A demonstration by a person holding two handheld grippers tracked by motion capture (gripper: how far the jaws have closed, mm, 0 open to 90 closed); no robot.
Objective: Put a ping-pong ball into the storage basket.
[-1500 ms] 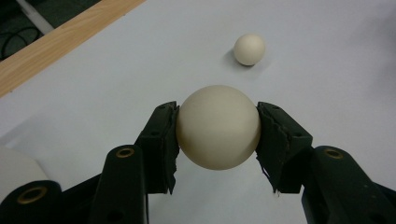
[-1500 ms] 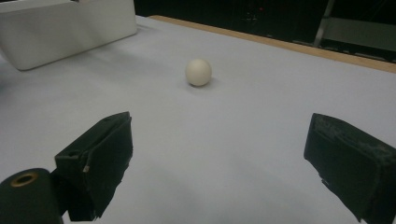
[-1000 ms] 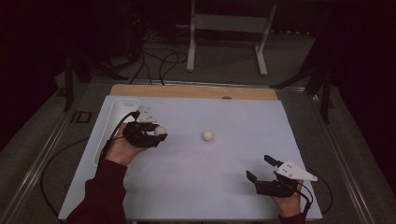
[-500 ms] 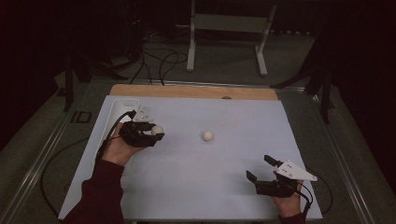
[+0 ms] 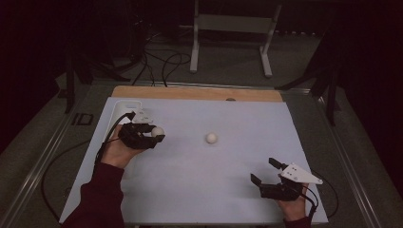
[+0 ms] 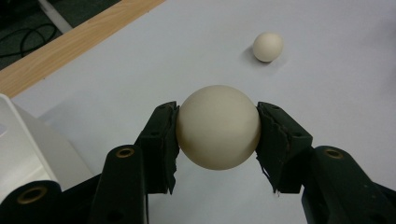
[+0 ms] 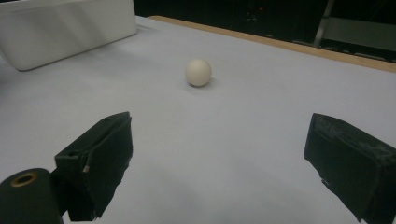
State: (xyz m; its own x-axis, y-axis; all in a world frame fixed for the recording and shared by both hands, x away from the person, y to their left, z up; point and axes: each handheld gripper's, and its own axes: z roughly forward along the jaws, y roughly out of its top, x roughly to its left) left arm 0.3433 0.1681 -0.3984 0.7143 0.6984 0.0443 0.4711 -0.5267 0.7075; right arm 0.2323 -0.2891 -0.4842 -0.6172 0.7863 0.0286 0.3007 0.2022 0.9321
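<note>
My left gripper [image 5: 153, 133] is shut on a cream ball [image 6: 218, 126], held just above the white table sheet at the left; the same held ball [image 5: 157, 131] shows in the high view. A second cream ball [image 5: 211, 138] lies loose near the middle of the sheet, also seen as the loose ball [image 6: 267, 46] beyond the held one and as the loose ball [image 7: 198, 72] ahead of my right gripper. My right gripper [image 5: 265, 171] rests low at the front right, open, with nothing between its jaws [image 7: 224, 168].
A white tray [image 5: 124, 105] stands at the back left, close behind my left gripper, its wall [image 7: 70, 25] in the right gripper view. A wooden strip [image 5: 199, 93] edges the table's far side. Cables and a metal stand [image 5: 233, 28] lie on the floor beyond.
My left gripper, still holding its ball, has drifted slightly left and back toward the tray. The right gripper and the loose ball have stayed put.
</note>
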